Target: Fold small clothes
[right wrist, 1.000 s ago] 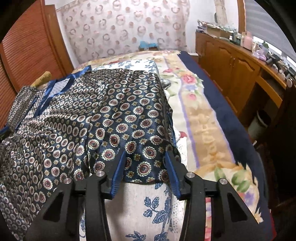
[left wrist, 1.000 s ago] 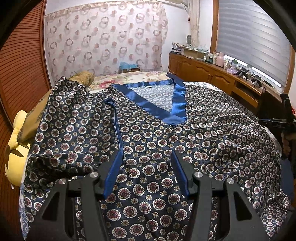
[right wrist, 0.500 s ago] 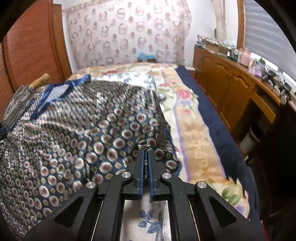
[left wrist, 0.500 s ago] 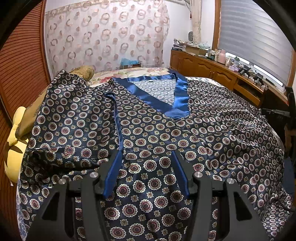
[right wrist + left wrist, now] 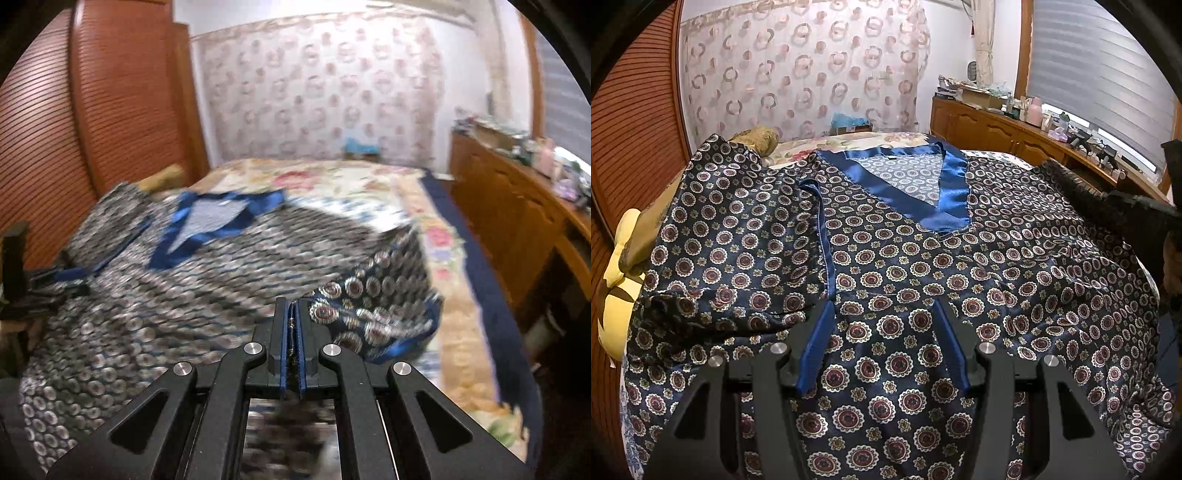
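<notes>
A yellow cushion [image 5: 617, 299] lies at the far left edge of the bed [image 5: 436, 236], partly under the spread garment. The patterned shirt [image 5: 960, 266], dark blue with round medallions and a satin blue V-collar [image 5: 923, 199], lies flat across the bed, collar toward the far wall. The left gripper [image 5: 884, 321] hovers low over the shirt's lower front, pointing along it toward the collar, its blue-lined fingers [image 5: 816, 343] spread wide with cloth visible between them and nothing pinched. Further right, the right gripper [image 5: 292, 325] is level and pressed together on the shirt's right-side edge, a fold of fabric raised beside it; this view is blurred, so how much cloth it holds is unclear. A wooden cabinet [image 5: 517, 221] runs along the right wall.
</notes>
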The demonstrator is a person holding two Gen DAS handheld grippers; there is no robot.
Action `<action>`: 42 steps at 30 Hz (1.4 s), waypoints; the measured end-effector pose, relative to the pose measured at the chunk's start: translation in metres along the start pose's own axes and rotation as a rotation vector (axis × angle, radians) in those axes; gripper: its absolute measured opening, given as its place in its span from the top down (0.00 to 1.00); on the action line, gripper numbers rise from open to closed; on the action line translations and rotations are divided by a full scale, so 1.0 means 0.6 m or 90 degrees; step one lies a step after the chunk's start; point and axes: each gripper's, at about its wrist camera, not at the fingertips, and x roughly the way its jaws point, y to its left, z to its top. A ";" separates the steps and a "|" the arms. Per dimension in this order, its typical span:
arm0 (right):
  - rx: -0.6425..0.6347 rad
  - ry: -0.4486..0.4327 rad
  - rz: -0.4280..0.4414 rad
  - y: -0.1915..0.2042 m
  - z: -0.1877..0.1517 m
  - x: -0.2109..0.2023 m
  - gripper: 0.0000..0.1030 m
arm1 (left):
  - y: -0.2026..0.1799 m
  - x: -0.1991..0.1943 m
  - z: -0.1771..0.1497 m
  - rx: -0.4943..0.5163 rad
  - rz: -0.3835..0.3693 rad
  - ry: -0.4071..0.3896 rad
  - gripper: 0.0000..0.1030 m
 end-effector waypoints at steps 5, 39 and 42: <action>-0.028 0.058 0.007 0.036 -0.027 0.046 0.98 | 0.004 0.002 -0.001 -0.009 -0.008 0.002 0.47; -0.014 0.088 -0.096 -0.075 0.014 0.097 0.98 | 0.002 0.004 -0.002 -0.004 -0.007 0.006 0.47; -0.019 0.042 -0.082 -0.056 0.036 0.073 0.99 | 0.002 0.004 -0.002 -0.004 -0.007 0.006 0.47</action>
